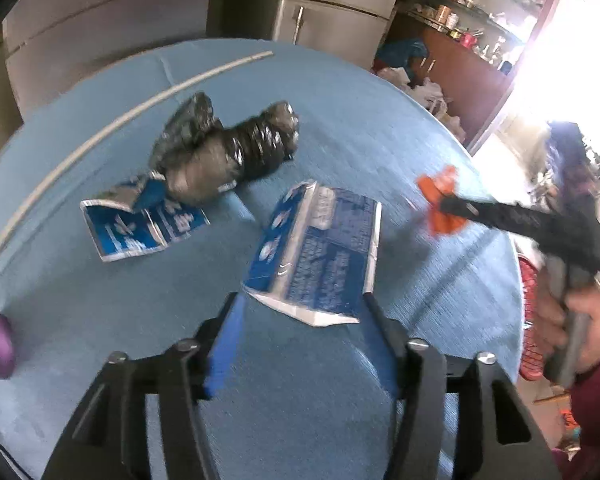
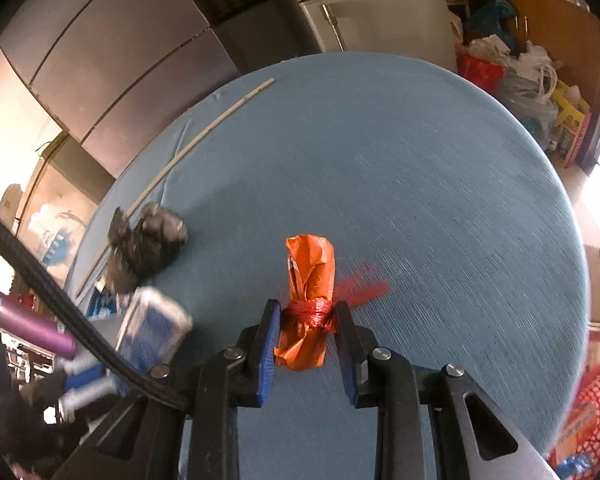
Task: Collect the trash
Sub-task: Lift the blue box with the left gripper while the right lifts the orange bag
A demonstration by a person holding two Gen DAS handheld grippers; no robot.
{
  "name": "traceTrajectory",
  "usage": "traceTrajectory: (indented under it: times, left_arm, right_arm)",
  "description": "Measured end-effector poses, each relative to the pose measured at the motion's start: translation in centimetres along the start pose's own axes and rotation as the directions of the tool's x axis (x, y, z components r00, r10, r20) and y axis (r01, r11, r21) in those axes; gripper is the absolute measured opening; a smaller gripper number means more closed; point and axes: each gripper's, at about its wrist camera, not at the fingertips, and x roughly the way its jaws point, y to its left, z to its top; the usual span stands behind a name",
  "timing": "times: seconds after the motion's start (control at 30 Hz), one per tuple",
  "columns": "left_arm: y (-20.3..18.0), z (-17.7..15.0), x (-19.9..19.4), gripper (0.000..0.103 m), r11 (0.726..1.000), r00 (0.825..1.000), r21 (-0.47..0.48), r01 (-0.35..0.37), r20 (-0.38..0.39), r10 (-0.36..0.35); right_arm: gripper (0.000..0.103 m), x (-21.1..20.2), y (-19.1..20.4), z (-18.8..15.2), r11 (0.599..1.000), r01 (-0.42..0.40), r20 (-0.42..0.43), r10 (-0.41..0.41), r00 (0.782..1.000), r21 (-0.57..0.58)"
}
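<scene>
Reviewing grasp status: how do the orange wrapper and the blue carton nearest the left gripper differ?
The orange wrapper is clamped in the right gripper, off the table; the blue carton lies flat, ungripped, before the open left gripper. The wrapper is bunched, the carton flattened. Both are trash.

Bag (image 1: 228, 148) behind carton (image 1: 320, 252) on table (image 1: 380, 120)

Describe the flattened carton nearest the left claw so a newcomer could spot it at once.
On the round blue table, look just ahead of the open left claw. The flattened blue-and-white carton lies there alone. Unlike the other blue carton, it is not tucked under the crumpled black bag.
</scene>
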Motion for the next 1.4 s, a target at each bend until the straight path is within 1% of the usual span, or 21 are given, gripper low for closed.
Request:
traceTrajectory:
  times: [0.07, 0.1, 0.17, 0.2, 0.3, 0.37, 0.5, 0.57, 0.67, 0.73, 0.87, 0.93, 1.1, 1.13, 1.23, 1.3, 1.4]
  left_arm:
    - [-0.7, 0.7, 0.1, 0.063, 1.0, 1.0, 0.015, -0.01, 0.005, 0.009]
    - [-1.0, 1.0, 0.2, 0.069, 1.0, 1.0, 0.021, -0.012, 0.005, 0.012]
    - [-1.7, 1.7, 0.8, 0.075, 0.999, 0.999, 0.032, -0.033, 0.003, 0.033]
    - [-1.8, 2.0, 1.3, 0.075, 0.999, 0.999, 0.033, -0.041, -0.001, 0.041]
    - [-2.2, 2.5, 2.6, 0.075, 0.998, 0.998, 0.025, -0.049, -0.028, 0.05]
    - [-2.2, 2.6, 3.6, 0.075, 0.997, 0.996, 0.007, -0.073, -0.045, 0.074]
    - [-1.7, 2.2, 3.8, 0.074, 0.997, 0.996, -0.015, -0.08, -0.036, 0.08]
    - [-1.6, 2.1, 3.7, 0.071, 0.997, 0.997, -0.018, -0.081, -0.013, 0.081]
    - [-1.2, 1.8, 3.1, 0.067, 0.995, 0.995, -0.026, -0.095, 0.002, 0.095]
    - [-1.1, 1.6, 2.7, 0.066, 0.993, 0.994, -0.038, -0.108, 0.007, 0.108]
    - [-0.9, 0.6, 1.1, 0.066, 0.992, 0.993, -0.048, -0.112, 0.026, 0.114]
    - [-0.8, -0.1, -0.1, 0.064, 0.992, 0.992, -0.045, -0.116, 0.041, 0.118]
    - [-2.1, -1.1, -2.7, 0.062, 0.99, 0.986, -0.037, -0.139, 0.083, 0.142]
    - [-2.4, -1.4, -3.2, 0.06, 0.989, 0.984, -0.027, -0.149, 0.093, 0.151]
    - [-3.5, -2.3, -4.5, 0.06, 0.985, 0.979, 0.005, -0.17, 0.112, 0.169]
    - [-3.6, -2.9, -4.8, 0.06, 0.987, 0.98, 0.009, -0.162, 0.115, 0.16]
    - [-2.9, -4.7, -5.3, 0.06, 0.993, 0.988, -0.025, -0.117, 0.096, 0.119]
  right_arm:
    - [0.029, -0.7, -0.4, -0.8, 1.0, 0.005, -0.005, -0.005, 1.0, -0.009]
    - [0.029, -1.0, -0.7, -1.2, 1.0, 0.009, -0.007, -0.009, 1.0, -0.013]
    - [0.031, -1.1, -1.0, -1.9, 1.0, 0.005, -0.034, -0.006, 0.999, -0.022]
    - [0.031, -1.0, -1.2, -2.3, 1.0, 0.004, -0.05, -0.005, 0.999, -0.023]
    - [0.031, -1.1, -1.4, -3.1, 1.0, 0.0, -0.05, -0.001, 0.999, -0.025]
    - [0.031, -0.9, -1.3, -3.1, 1.0, 0.006, -0.056, -0.008, 0.998, -0.028]
    - [0.032, -0.4, -1.0, -2.9, 1.0, -0.003, -0.045, 0.002, 0.999, -0.02]
    - [0.032, -0.4, -1.0, -2.9, 1.0, 0.0, -0.029, 0.0, 1.0, -0.025]
    - [0.032, -0.2, -0.7, -3.1, 0.999, 0.002, 0.003, -0.002, 1.0, -0.038]
    - [0.031, -0.3, -0.6, -3.2, 1.0, 0.001, 0.019, 0.0, 1.0, -0.032]
    - [0.031, -1.9, 0.1, -4.0, 0.997, 0.013, 0.065, -0.008, 0.998, -0.074]
    - [0.031, -2.8, 0.3, -4.3, 0.996, 0.01, 0.08, -0.003, 0.997, -0.083]
    - [0.031, -5.4, 0.4, -5.3, 0.997, -0.009, 0.114, 0.018, 0.993, -0.077]
    - [0.031, -5.9, 0.5, -5.5, 0.997, -0.015, 0.124, 0.025, 0.992, -0.082]
    - [0.031, -7.5, 0.9, -6.2, 0.995, -0.02, 0.145, 0.034, 0.989, -0.1]
    - [0.031, -8.4, 1.2, -6.7, 0.994, -0.02, 0.152, 0.036, 0.988, -0.11]
    - [0.031, -9.4, 1.3, -7.6, 0.993, -0.021, 0.154, 0.039, 0.987, -0.115]
